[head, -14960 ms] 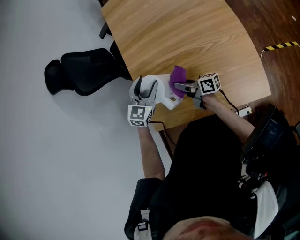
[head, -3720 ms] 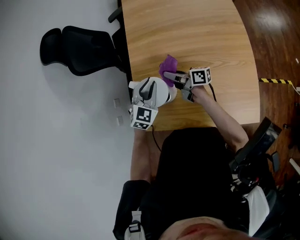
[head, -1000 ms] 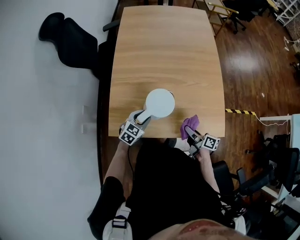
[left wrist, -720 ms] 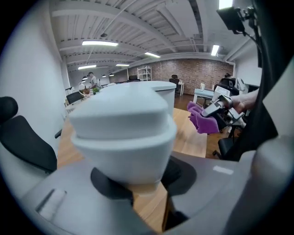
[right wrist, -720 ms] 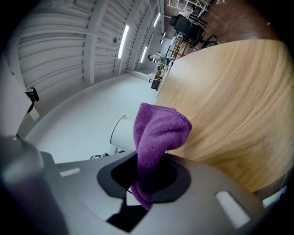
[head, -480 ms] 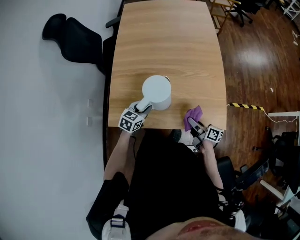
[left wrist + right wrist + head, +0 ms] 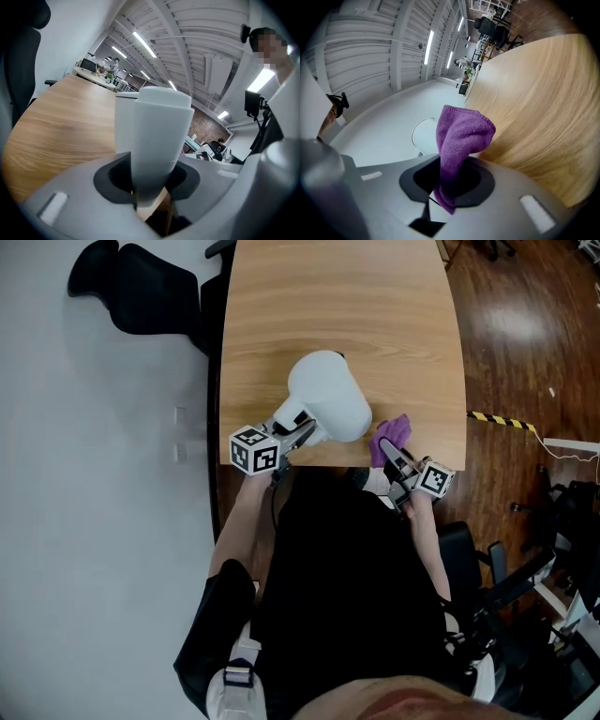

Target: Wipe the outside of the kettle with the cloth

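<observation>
The white kettle (image 7: 328, 395) is tilted over the near edge of the wooden table (image 7: 337, 296). My left gripper (image 7: 298, 427) is shut on its handle. In the left gripper view the white handle (image 7: 154, 140) stands clamped between the jaws of that gripper (image 7: 150, 187). To the right of the kettle, and not touching it, my right gripper (image 7: 392, 456) is shut on the purple cloth (image 7: 389, 435). In the right gripper view the cloth (image 7: 459, 136) sticks up out of the gripper (image 7: 447, 180), with the kettle (image 7: 424, 136) pale behind it.
A black office chair (image 7: 141, 296) stands left of the table's far end. Dark wooden floor with a yellow-black tape strip (image 7: 502, 418) lies to the right. The person's dark torso fills the space below the table's near edge.
The kettle has gone from standing upright on the table to being lifted and tipped over by my left gripper, which rolled. The right gripper with the cloth has hardly moved.
</observation>
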The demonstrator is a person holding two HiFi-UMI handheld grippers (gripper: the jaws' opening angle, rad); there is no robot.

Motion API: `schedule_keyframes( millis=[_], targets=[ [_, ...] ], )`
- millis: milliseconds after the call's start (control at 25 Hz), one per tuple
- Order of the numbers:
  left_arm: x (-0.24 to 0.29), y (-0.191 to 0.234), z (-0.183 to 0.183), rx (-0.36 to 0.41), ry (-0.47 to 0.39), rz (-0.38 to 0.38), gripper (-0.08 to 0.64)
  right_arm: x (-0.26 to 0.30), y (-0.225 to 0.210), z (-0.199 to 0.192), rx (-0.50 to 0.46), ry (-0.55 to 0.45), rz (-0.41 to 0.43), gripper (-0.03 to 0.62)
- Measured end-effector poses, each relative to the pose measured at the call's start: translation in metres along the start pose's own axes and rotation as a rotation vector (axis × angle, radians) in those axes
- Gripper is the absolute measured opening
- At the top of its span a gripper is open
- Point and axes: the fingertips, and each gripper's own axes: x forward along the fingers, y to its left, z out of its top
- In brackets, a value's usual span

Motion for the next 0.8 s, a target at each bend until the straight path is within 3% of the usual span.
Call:
schedule_keyframes(
  millis=[120, 240, 400, 560, 640, 800],
  targets=[
    [-0.005, -0.01, 0.005, 0.011, -0.056, -0.049, 0.054, 0.001, 0.0, -0.005, -0.005, -0.02, 0.011, 0.066],
    [-0.019, -0.021, 0.032, -0.019, -0.158, -0.117, 0.054, 0.008, 0.009, 0.003, -0.012, -0.073, 0.036, 0.066],
    [-0.035, -0.046, 0.069, -0.05, -0.339, -0.201, 0.054, 0.003, 0.024, 0.023, -0.043, -0.143, 0.079, 0.066],
    [-0.059, -0.07, 0.08, -0.028, -0.55, -0.322, 0.054, -0.01, 0.042, 0.044, -0.092, -0.193, 0.167, 0.066],
    [-0.077, -0.082, 0.099, -0.02, -0.624, -0.403, 0.054, -0.004, 0.079, 0.072, -0.116, -0.233, 0.236, 0.064],
    [-0.134, -0.103, 0.211, -0.092, -0.663, -0.626, 0.054, 0.059, 0.208, 0.167, -0.077, -0.405, 0.4, 0.064]
  ],
)
